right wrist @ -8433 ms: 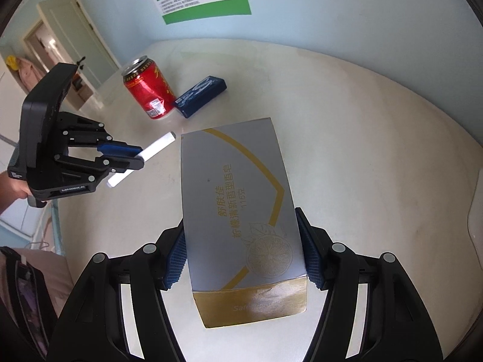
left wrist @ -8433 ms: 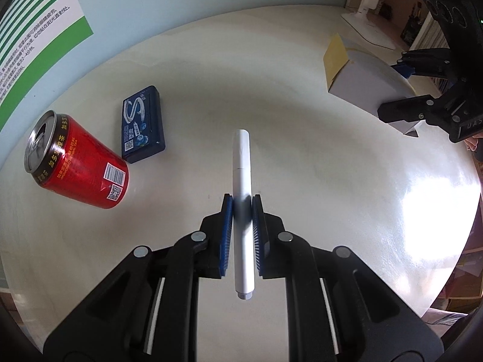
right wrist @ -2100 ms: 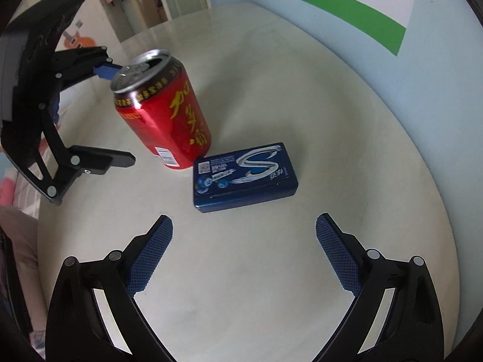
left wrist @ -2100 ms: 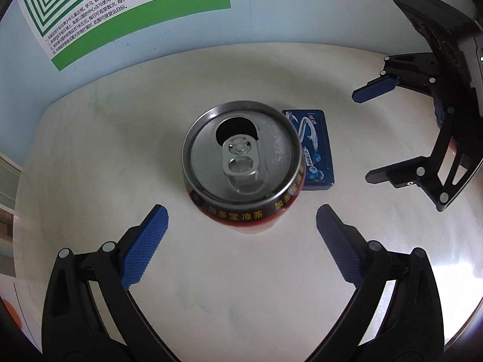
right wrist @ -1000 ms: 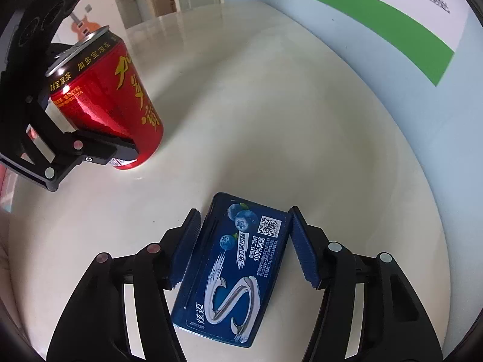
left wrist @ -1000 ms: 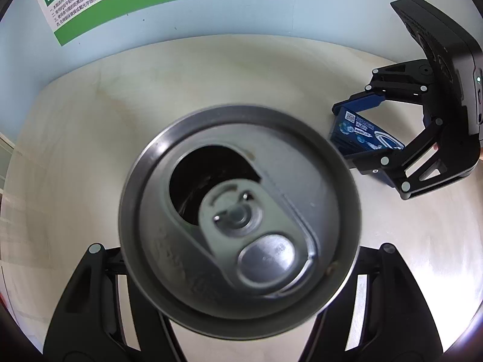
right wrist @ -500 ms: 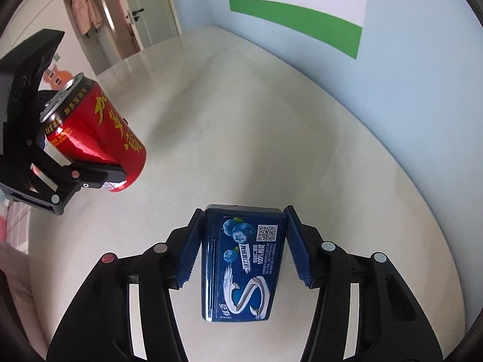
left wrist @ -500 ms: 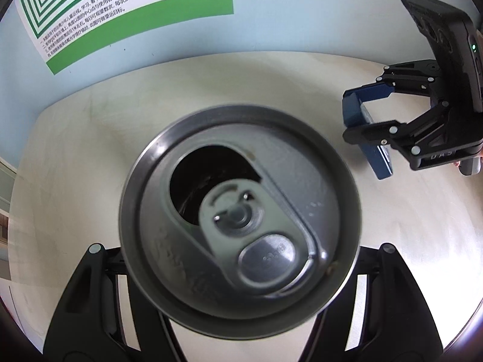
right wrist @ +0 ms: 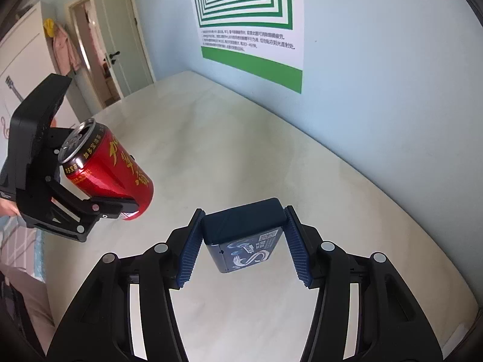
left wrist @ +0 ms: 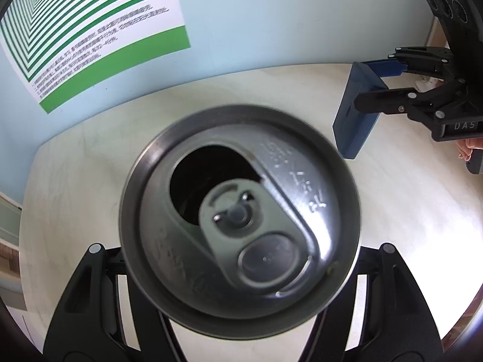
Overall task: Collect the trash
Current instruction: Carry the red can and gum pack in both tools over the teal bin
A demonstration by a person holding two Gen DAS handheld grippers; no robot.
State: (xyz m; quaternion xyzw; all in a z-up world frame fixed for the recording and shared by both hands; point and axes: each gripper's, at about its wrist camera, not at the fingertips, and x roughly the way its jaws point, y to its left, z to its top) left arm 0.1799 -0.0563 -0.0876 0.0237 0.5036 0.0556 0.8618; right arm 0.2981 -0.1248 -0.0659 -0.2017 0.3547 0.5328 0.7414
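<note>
The opened red drink can (left wrist: 240,220) fills the left wrist view, its silver top facing the camera and hiding the left fingers. In the right wrist view that same can (right wrist: 108,166) hangs tilted above the table, with my left gripper (right wrist: 102,187) shut on its body. My right gripper (right wrist: 243,241) is shut on the dark blue gum box (right wrist: 244,235), its blue pads pressing both long sides, lifted off the table. From the left wrist view the blue box (left wrist: 356,111) hangs at the upper right in the right gripper (left wrist: 377,81).
The cream round table (right wrist: 271,157) stretches below both grippers and ends at a pale blue wall with a green-striped poster (right wrist: 250,15). A door (right wrist: 117,30) stands at the far left. Fingers of a hand (left wrist: 468,147) show behind the right gripper.
Both grippers have risen off the table with their loads. The blue box has tipped end-up in the right gripper, and the can now hangs clear of the tabletop.
</note>
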